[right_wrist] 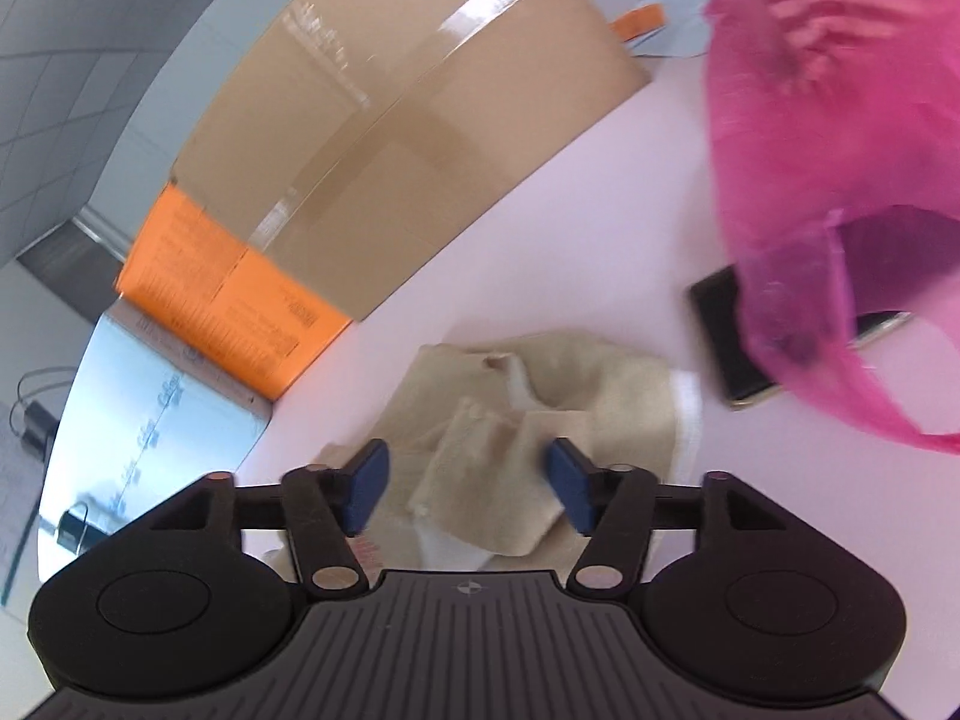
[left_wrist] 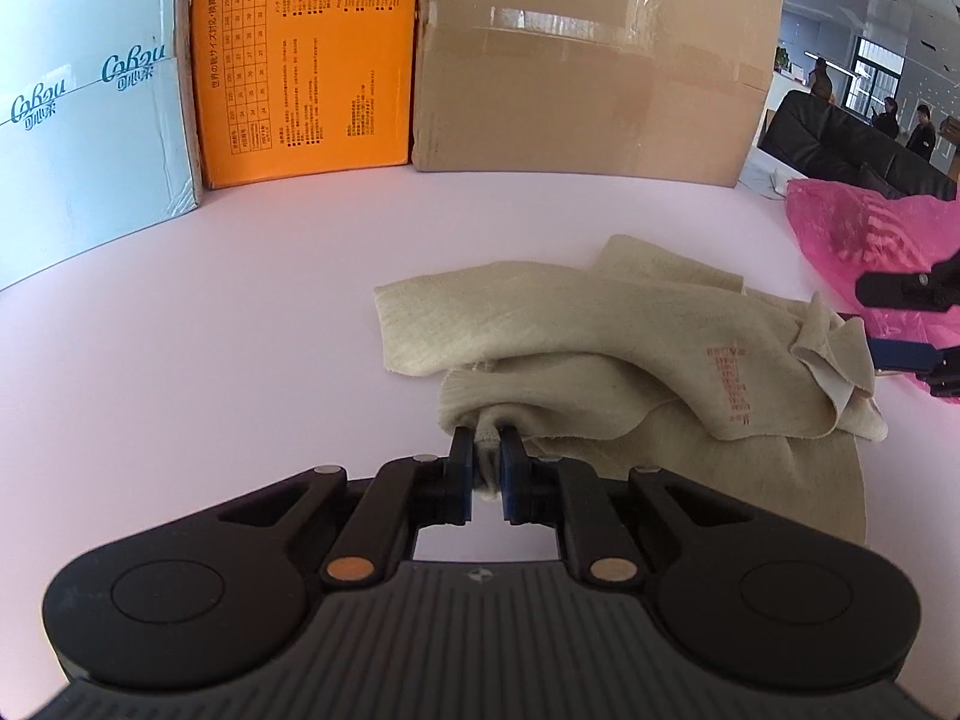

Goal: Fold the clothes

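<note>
My left gripper (left_wrist: 486, 450) pinches the crumpled beige knit garment (left_wrist: 630, 360); my right gripper (right_wrist: 468, 480), fingers wide, needs an edge at twelve o'clock.

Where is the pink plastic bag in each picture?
Left wrist view: the pink bag sits at the far right edge, behind the beige cloth that the left gripper pinches.
Right wrist view: the same bag fills the upper right, blurred, over a dark phone; the right gripper is open above the cloth.
Shared landmark: the brown cardboard box beside the orange box.
</note>
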A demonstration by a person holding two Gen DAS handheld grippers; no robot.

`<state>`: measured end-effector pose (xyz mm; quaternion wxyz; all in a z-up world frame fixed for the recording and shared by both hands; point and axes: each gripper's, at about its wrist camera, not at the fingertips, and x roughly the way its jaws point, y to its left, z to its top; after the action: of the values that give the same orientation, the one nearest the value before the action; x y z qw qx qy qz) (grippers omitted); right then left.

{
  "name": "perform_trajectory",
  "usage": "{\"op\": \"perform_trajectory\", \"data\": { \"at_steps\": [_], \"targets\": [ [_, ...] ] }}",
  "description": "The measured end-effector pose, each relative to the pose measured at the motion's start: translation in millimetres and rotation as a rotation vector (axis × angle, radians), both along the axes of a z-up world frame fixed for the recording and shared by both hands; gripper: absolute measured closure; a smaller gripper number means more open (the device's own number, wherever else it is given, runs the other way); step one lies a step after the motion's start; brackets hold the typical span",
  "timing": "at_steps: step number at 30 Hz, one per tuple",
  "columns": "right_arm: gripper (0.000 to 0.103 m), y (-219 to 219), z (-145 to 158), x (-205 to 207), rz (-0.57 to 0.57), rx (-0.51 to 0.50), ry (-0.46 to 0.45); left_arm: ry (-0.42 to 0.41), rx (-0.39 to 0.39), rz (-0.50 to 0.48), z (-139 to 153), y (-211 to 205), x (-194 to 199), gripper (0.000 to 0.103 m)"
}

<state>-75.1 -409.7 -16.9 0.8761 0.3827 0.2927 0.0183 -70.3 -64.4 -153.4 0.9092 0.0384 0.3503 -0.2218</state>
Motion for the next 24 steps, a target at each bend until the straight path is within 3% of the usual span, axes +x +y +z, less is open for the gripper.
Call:
{"op": "perform_trajectory", "data": {
  "at_steps": [5,7,10,13,14,16,20,24],
  "targets": [
    [0.033,28,20,3,-0.005,-0.234,-0.03,0.011,0.013,-0.002,-2,-1,-1,0.095],
    [0.029,36,23,4,0.041,-0.235,-0.048,0.015,0.013,0.001,-3,-2,-1,0.094],
    [0.029,40,12,14,0.062,-0.159,-0.007,0.014,0.015,0.002,-4,-4,-1,0.093],
    [0.029,45,0,25,0.027,-0.219,0.053,0.01,0.021,-0.003,-4,-4,-2,0.091],
    [0.033,47,-4,29,0.014,-0.267,0.08,0.009,0.021,-0.005,-4,-3,-2,0.091],
    [0.043,43,-14,27,-0.037,-0.268,0.083,0.009,0.019,-0.009,-4,-1,-1,0.091],
    [0.097,16,-26,15,-0.113,-0.074,0.088,0.016,-0.008,0.003,-5,2,0,0.093],
    [0.098,-6,-39,-1,-0.164,0.186,0.051,-0.049,-0.066,0.042,19,13,-1,0.094]
  ]
}}
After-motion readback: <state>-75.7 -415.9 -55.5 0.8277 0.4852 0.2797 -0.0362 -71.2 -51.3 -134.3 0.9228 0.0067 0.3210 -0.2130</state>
